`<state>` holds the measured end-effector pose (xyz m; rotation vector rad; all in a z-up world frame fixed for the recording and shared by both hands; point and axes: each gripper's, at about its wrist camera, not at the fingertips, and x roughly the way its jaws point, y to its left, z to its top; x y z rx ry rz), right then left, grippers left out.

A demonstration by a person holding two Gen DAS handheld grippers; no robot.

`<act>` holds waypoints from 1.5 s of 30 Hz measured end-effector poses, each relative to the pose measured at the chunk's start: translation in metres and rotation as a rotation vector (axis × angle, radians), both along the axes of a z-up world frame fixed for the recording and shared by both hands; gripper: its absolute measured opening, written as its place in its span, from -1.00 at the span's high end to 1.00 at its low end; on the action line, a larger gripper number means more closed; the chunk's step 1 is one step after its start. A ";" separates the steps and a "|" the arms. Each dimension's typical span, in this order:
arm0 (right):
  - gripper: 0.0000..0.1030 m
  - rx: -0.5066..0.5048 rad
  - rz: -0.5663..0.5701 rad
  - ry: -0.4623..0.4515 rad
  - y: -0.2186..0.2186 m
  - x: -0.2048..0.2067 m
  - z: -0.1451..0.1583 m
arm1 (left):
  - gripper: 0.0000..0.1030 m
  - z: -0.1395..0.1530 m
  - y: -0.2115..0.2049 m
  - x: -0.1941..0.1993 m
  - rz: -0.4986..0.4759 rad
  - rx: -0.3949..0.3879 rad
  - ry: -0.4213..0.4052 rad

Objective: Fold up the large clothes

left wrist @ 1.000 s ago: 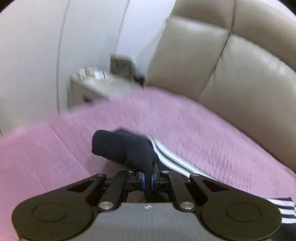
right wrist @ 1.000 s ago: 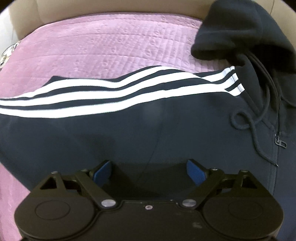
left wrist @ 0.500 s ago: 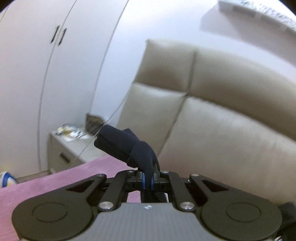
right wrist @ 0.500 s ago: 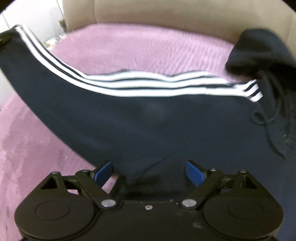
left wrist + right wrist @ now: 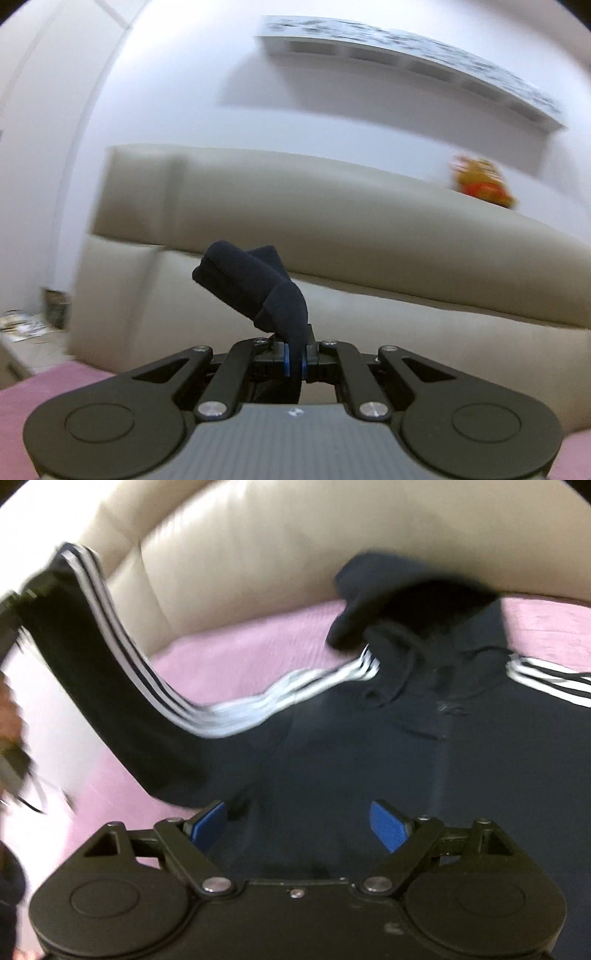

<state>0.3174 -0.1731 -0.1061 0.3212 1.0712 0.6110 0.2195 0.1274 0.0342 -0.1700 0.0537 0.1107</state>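
A dark navy hoodie (image 5: 369, 757) with white sleeve stripes lies on the pink bedspread (image 5: 240, 657), hood (image 5: 406, 590) toward the headboard. My left gripper (image 5: 294, 363) is shut on the hoodie's sleeve cuff (image 5: 255, 288), lifted high. In the right wrist view that sleeve (image 5: 110, 664) stretches up to the upper left. My right gripper (image 5: 299, 821) is open, its blue pads (image 5: 388, 825) low over the hoodie's body, holding nothing.
A beige padded headboard (image 5: 369, 240) runs behind the bed, with a white wall and a shelf (image 5: 406, 55) above. An orange toy (image 5: 480, 181) sits on the headboard top. A nightstand (image 5: 22, 332) with clutter stands at the left.
My left gripper has risen with the cuff, lifting the sleeve off the bed and tilting its view up to the headboard and wall. My right gripper stayed open and shifted over the hoodie's body.
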 end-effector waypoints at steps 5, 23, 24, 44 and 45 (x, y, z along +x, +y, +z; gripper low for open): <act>-0.99 0.088 -0.149 -0.026 -0.083 -0.001 0.011 | 0.88 -0.009 -0.101 0.030 -0.147 0.029 0.015; -0.99 0.259 -0.563 -0.019 -0.259 -0.015 -0.051 | 0.79 -0.190 -0.345 0.059 -0.599 0.097 0.285; -0.99 0.270 -0.566 -0.016 -0.262 -0.014 -0.057 | 0.77 -0.201 -0.348 0.060 -0.614 0.094 0.311; -0.76 -0.166 -0.654 0.057 -0.252 0.035 -0.121 | -0.60 -0.222 -0.285 0.073 -0.653 -0.087 0.694; -0.39 -0.274 -0.673 0.039 -0.245 0.039 -0.118 | -0.62 -0.218 -0.274 0.078 -0.587 -0.079 0.699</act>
